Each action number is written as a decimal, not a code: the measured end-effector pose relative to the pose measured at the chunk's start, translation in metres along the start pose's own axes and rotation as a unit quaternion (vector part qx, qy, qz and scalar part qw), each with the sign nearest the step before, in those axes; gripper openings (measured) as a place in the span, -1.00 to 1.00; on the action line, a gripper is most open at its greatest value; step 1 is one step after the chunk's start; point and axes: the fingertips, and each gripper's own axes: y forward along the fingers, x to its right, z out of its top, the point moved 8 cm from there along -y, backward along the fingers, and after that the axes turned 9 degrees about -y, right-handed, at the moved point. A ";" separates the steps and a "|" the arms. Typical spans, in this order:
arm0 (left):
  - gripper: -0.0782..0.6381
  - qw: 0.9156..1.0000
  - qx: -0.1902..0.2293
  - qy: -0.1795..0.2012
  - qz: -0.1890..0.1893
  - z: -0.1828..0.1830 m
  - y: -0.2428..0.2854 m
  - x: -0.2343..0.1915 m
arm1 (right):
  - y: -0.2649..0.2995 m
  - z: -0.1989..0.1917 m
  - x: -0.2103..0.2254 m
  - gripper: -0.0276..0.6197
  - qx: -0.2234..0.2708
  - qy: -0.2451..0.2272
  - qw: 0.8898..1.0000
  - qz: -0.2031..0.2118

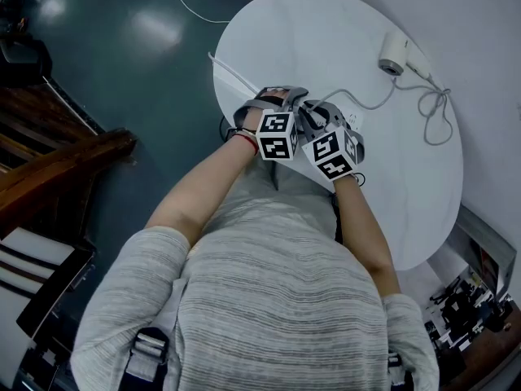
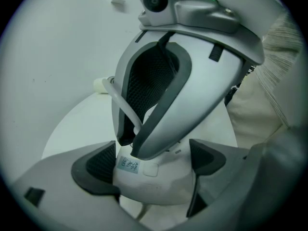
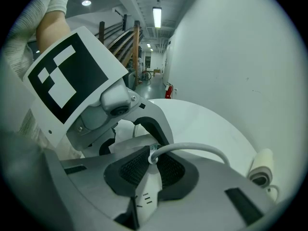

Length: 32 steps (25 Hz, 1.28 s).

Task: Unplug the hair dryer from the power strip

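Observation:
On the round white table [image 1: 326, 31] my two grippers meet over the white power strip [image 2: 149, 182]. In the left gripper view my left gripper [image 2: 151, 170] is shut on the strip's body, a dark pad on each side. My right gripper [image 3: 150, 172] is shut on the hair dryer's white plug [image 3: 147, 196], and the grey cable [image 3: 192, 148] loops out from between the pads. That cable [image 1: 427, 104] runs across the table to the white hair dryer [image 1: 397, 55] lying at the far right. The head view shows the left gripper [image 1: 281, 104] and right gripper [image 1: 321, 120] side by side.
The table stands against a pale wall [image 1: 456, 15]. A dark floor [image 1: 122, 63] lies to the left, with wooden furniture [image 1: 57, 153] and a thin white cord [image 1: 191, 6] on it. Cluttered items [image 1: 472, 300] sit at the lower right past the table's edge.

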 end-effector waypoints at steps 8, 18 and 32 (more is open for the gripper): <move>0.50 1.000 -0.010 0.019 -0.015 0.001 0.000 0.003 | -0.001 0.000 -0.002 -0.72 -0.015 0.008 1.000 0.009; 0.50 1.000 -0.003 0.015 -0.018 0.003 -0.003 0.004 | -0.003 0.003 0.003 -0.72 -0.025 0.016 0.999 0.026; 0.50 1.000 0.011 0.017 -0.013 0.000 -0.001 0.006 | -0.003 0.005 0.010 -0.72 -0.036 0.050 0.996 0.060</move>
